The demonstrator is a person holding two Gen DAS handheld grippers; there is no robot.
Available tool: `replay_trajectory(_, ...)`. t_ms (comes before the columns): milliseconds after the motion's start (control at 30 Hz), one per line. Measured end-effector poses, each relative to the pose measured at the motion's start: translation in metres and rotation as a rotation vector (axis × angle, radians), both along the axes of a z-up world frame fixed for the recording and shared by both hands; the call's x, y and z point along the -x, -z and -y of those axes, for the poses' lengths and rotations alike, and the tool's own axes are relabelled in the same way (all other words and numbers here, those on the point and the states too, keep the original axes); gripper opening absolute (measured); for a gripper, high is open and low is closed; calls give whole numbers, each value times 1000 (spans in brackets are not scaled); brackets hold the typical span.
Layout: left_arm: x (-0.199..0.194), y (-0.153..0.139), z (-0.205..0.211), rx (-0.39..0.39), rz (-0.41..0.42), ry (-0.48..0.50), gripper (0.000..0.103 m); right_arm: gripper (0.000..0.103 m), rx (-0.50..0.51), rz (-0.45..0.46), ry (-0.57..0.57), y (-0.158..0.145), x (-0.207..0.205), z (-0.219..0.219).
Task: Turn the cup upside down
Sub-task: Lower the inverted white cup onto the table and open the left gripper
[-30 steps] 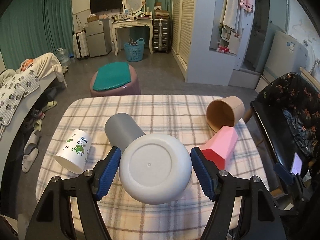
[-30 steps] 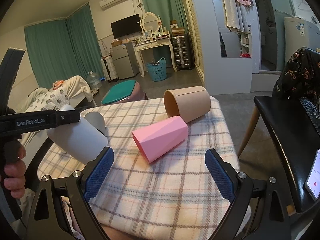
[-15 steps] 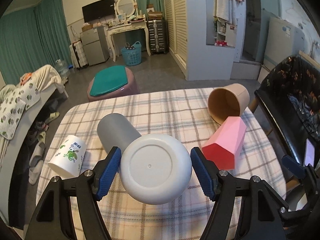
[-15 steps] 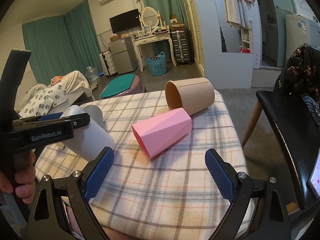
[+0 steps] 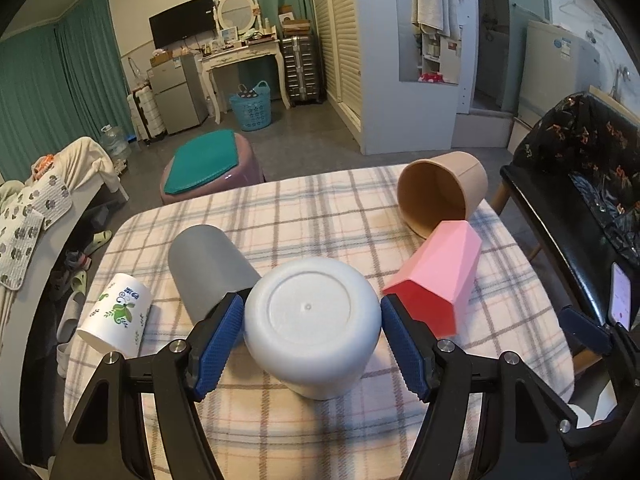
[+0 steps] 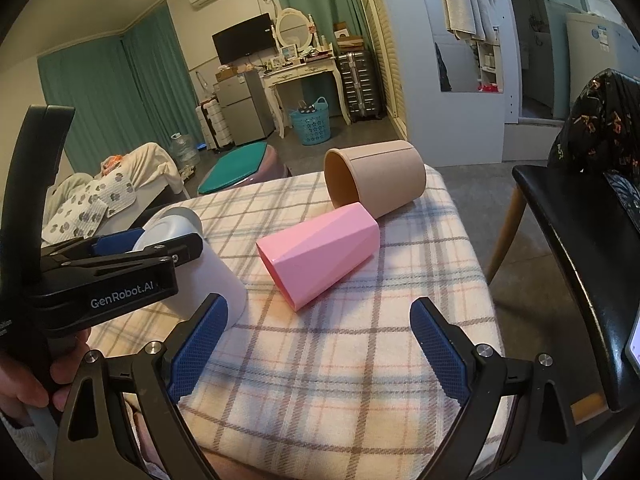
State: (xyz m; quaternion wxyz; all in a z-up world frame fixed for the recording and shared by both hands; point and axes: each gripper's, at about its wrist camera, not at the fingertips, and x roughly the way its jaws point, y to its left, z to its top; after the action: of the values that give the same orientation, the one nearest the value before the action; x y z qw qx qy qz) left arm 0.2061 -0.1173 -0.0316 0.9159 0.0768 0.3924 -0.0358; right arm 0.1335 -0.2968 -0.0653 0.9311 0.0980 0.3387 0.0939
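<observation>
Bedroom setting; small table [image 5: 312,216] under a plaid cloth, teal curtains and a dressing table behind.

Item 1, left gripper [image 5: 312,334]: I read its blue pads [image 5: 218,344] as pressed against both sides of the white cup [image 5: 312,320]. The cup's flat base faces my camera and its open end points down at the cloth, near the table's front edge. In the right wrist view the same gripper [image 6: 132,240] clamps the cup [image 6: 218,280] from the left side of the table; whether the rim rests on the cloth I cannot tell.

Item 2, right gripper [image 6: 318,344]: fingers spread wide, holding nothing, hovering over the front right part of the table.

Item 3, grey cup [image 5: 208,268]: on its side, just behind the white cup, left of centre.

Item 4, printed white cup [image 5: 116,318]: on its side at the left edge.

Item 5, pink faceted cup [image 6: 318,254]: on its side towards the right edge, touching item 6.

Item 6, tan cup [image 6: 374,182]: on its side at the far right corner, mouth towards the table's middle.
</observation>
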Motion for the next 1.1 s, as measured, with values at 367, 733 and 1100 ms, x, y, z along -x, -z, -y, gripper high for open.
replay_trajectory(367,3,-6,-2,45,-1,-1,74,93,1,-3,3,0,1,1)
replay_trajectory(733,16,-23,-2,100,22,14,75,93,17,14,7,-8,11,-1)
replay_trajectory(1100,58,-70,-19,174,165,39,75,93,54,70,13,-33,37,-11)
